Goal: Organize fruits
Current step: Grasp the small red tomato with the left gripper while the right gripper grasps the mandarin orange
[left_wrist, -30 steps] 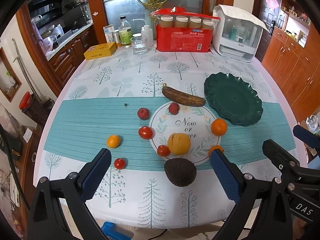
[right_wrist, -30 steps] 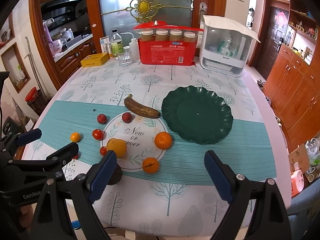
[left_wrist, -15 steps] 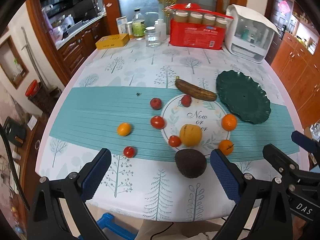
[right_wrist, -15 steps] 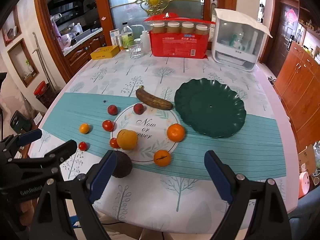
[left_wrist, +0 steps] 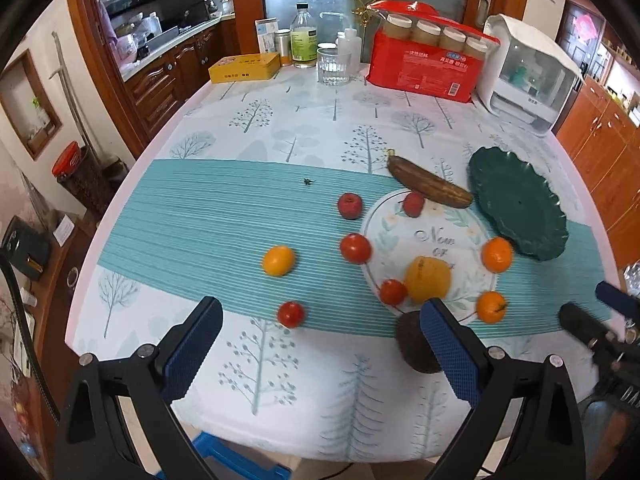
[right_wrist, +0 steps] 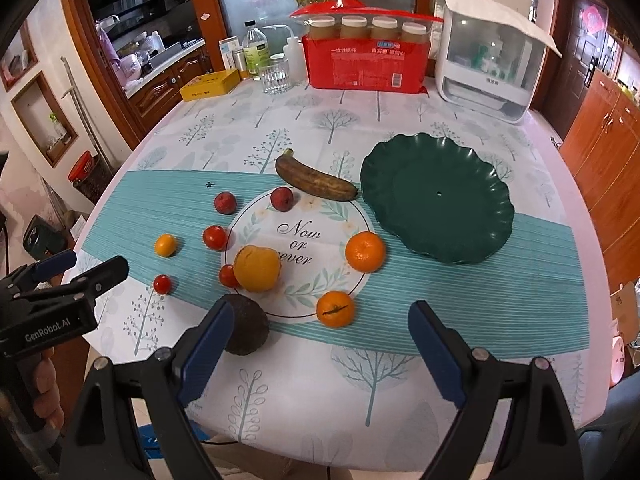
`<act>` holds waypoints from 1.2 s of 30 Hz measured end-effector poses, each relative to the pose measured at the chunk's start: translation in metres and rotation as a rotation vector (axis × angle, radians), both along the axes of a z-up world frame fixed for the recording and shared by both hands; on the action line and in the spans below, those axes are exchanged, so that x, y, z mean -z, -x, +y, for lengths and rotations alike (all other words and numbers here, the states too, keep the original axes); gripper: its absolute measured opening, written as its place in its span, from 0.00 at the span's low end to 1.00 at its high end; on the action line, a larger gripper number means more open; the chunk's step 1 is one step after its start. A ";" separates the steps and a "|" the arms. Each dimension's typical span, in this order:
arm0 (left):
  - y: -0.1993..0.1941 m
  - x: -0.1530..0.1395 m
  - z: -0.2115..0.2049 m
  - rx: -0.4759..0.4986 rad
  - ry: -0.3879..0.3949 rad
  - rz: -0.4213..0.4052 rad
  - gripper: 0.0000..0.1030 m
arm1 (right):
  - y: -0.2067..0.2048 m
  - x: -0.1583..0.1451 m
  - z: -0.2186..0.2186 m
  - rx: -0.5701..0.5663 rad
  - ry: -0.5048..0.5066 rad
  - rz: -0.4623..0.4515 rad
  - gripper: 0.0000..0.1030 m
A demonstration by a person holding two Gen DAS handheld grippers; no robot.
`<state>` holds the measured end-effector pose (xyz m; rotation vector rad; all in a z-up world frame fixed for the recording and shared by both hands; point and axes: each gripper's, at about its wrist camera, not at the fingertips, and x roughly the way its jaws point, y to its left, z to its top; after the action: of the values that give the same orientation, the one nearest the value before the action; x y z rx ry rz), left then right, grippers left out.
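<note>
Kitchen table (right_wrist: 400, 380), scattered fruit beside green plate (right_wrist: 436, 196); both grippers' jaws wide, empty.

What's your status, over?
Left gripper and right gripper open, empty. Green plate bare; fruit on tablecloth. Avocado nearest. Path clear.

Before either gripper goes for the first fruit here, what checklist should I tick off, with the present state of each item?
1. Left gripper open, nothing held: ok.
2. Right gripper open, nothing held: ok.
3. Green plate holds nothing: ok.
4. Avocado near the table edge, partly behind a finger in both views: cannot tell if stable.
5. Banana close beside the plate rim; contact: cannot tell.
6. Fruit already sorted: not ok, all lie on the tablecloth.
</note>
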<state>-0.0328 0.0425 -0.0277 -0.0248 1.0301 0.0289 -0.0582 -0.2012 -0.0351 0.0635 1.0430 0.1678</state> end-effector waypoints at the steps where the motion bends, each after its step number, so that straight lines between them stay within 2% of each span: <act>1: -0.002 0.004 0.003 0.008 0.002 0.004 0.96 | -0.002 0.003 -0.002 0.004 -0.007 0.006 0.85; 6: -0.012 0.032 0.018 0.026 0.019 0.035 0.96 | -0.013 0.024 -0.008 0.011 -0.036 0.051 0.79; 10: -0.018 0.060 0.027 0.026 0.030 0.057 0.96 | -0.021 0.047 -0.013 0.013 -0.069 0.107 0.71; 18: -0.035 0.104 0.032 0.026 0.041 0.111 0.89 | -0.036 0.084 -0.008 0.014 -0.089 0.181 0.55; 23: -0.044 0.124 0.039 0.015 0.070 0.168 0.73 | -0.045 0.101 0.001 -0.010 -0.082 0.207 0.46; 27: -0.048 0.132 0.044 -0.011 0.101 0.189 0.65 | -0.048 0.107 0.006 -0.011 -0.047 0.194 0.44; 36: -0.050 0.138 0.041 -0.003 0.091 0.207 0.30 | -0.055 0.118 0.000 0.004 -0.056 0.216 0.39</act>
<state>0.0171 0.0831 -0.1657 -0.1080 1.2377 -0.0137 -0.0035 -0.2011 -0.1532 0.1371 1.2534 0.1900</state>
